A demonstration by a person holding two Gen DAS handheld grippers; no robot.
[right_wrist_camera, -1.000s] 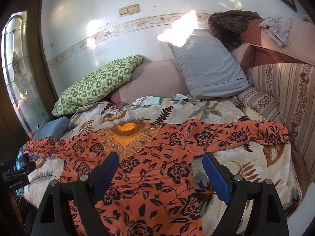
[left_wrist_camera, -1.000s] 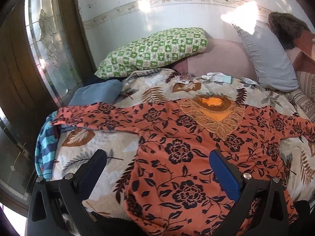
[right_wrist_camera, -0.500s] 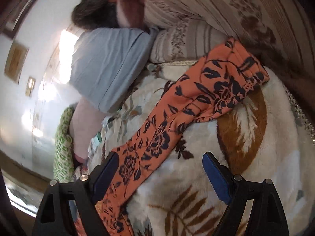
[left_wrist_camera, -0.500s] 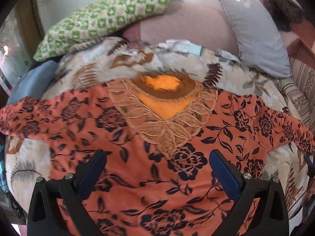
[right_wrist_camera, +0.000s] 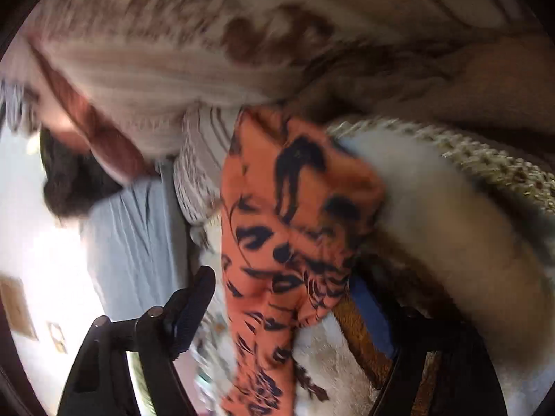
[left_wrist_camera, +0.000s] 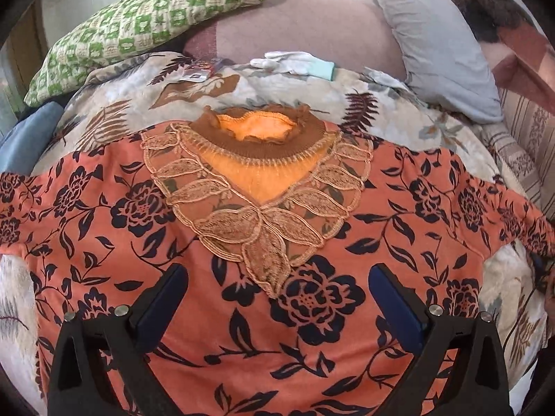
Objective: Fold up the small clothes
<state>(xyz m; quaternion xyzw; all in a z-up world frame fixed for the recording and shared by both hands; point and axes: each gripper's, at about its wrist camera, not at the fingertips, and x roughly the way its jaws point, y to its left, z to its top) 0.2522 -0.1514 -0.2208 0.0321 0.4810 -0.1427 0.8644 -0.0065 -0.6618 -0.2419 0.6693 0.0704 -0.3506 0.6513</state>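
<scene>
An orange top with black flowers (left_wrist_camera: 312,249) lies spread flat on the bed, its lace neckline (left_wrist_camera: 256,180) towards the pillows. My left gripper (left_wrist_camera: 277,294) hovers open over the chest, just below the lace point, with nothing between its blue pads. In the blurred, rolled right wrist view, the end of the top's right sleeve (right_wrist_camera: 295,201) lies between the fingers of my right gripper (right_wrist_camera: 281,298). Its jaws are closing. One finger (right_wrist_camera: 194,305) stands clear beside the sleeve and the other is partly hidden under the cloth.
The leaf-print blanket (left_wrist_camera: 277,93) covers the bed. A green checked pillow (left_wrist_camera: 149,17) and a grey pillow (left_wrist_camera: 433,34) lie at the head. Small white and teal cloths (left_wrist_camera: 298,64) sit above the neckline. A striped cushion (right_wrist_camera: 173,69) rises close behind the sleeve end.
My left gripper moved forward and lower, from the hem side to the chest. My right gripper rolled on its side and swung to the right sleeve end, which now lies between its jaws.
</scene>
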